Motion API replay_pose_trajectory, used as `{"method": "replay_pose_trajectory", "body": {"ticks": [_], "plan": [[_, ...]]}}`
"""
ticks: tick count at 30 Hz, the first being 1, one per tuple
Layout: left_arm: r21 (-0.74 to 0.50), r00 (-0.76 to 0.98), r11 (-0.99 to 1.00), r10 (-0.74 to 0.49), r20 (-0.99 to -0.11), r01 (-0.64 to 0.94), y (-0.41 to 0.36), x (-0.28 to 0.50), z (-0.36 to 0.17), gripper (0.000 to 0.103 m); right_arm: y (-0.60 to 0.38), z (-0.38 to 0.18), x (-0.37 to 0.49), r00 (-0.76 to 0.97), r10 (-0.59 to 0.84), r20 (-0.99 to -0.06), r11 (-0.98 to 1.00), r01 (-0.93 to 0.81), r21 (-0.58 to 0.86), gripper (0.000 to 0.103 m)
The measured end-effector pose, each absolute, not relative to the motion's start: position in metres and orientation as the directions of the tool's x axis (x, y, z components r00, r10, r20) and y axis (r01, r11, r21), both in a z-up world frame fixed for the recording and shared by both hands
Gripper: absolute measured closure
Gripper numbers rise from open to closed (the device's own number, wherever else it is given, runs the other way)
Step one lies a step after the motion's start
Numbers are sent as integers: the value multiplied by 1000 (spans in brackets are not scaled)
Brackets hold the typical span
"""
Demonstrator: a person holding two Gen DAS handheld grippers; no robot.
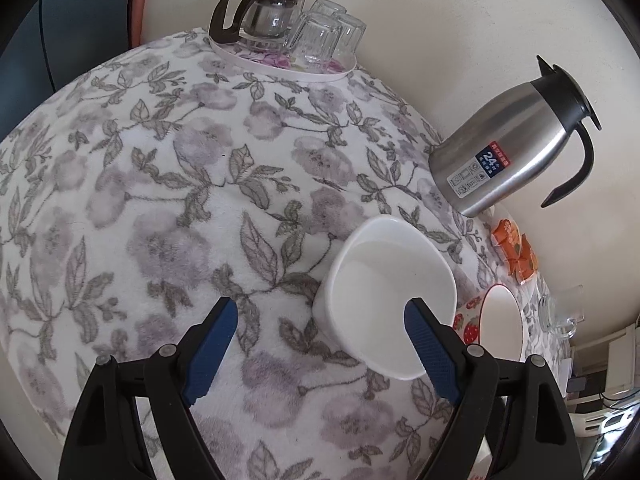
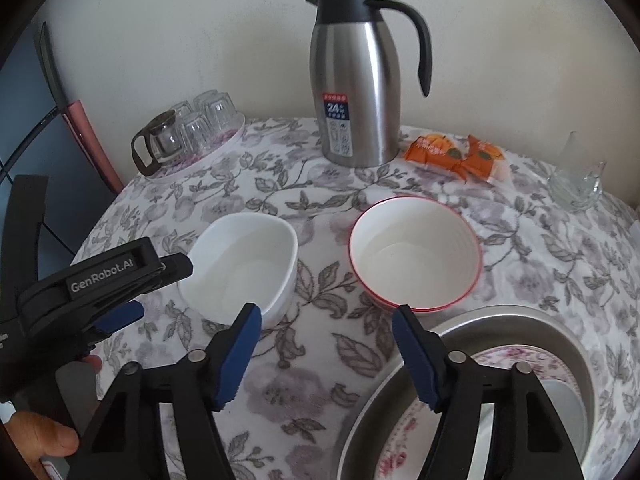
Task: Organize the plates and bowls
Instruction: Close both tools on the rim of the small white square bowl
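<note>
— Where's the plain white rounded-square ceramic bowl [image 2: 244,264] right now?

— On the floral grey-and-lilac fleece tablecloth [image 1: 160,200], upright, toward my left side. My left gripper [image 1: 320,320] is spread wide, holding nothing; one of its blue padded fingertips [image 1: 430,350] shows in front of the bowl's inside, the other sits over bare cloth clear of the bowl's wall. I can't tell whether the pad touches the rim.

— And the other bowl?

— The round white bowl with the red rim [image 2: 414,256] stands just beside the first, apart from it. In the left wrist view its outside shows a strawberry print.

— Your right hand?

— My right gripper [image 2: 324,314] is released too, jaws wide, hovering over cloth near both bowls, touching neither. Below it lies a round metal tray [image 2: 472,320] with a pink-flowered plate [image 2: 516,356] inside.

— Farther back?

— A tall stainless steel thermal jug with black lid and handle [image 2: 356,92], orange snack packets [image 2: 456,154] beside it, and a white tray [image 1: 280,65] carrying a glass teapot [image 1: 264,12] and upturned clear glasses [image 1: 324,34].
</note>
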State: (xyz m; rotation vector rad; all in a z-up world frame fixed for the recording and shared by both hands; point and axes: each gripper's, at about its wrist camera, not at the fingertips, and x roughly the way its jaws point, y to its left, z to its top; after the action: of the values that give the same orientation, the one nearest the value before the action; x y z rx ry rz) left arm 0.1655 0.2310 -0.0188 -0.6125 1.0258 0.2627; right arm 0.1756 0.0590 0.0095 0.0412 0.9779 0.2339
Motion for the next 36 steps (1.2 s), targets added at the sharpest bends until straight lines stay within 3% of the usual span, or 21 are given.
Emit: {"method": "replay_pose_trajectory", "body": {"ticks": [13,19,22,31,36], "plan": [[-375,505,808,-113,-856,-455,235,184,-35,39,86,-25,207,476,253,-842,964,-204,174,67],[-381,492,805,-130,-861,-455,237,192,-47,66,92,-32,215,466,263,-845,959,-220,177,80],[-382,489,803,-133,-862,-456,238,194,-52,75,95,-37,219,463,264,-846,958,-227,174,84],[-389,472,795,-149,-869,-466,236,198,-68,77,96,-49,223,456,267,-849,959,-215,186,84],[-399,476,800,-165,-864,-447,235,198,-65,91,96,-47,220,453,275,-848,957,-215,196,84]]}}
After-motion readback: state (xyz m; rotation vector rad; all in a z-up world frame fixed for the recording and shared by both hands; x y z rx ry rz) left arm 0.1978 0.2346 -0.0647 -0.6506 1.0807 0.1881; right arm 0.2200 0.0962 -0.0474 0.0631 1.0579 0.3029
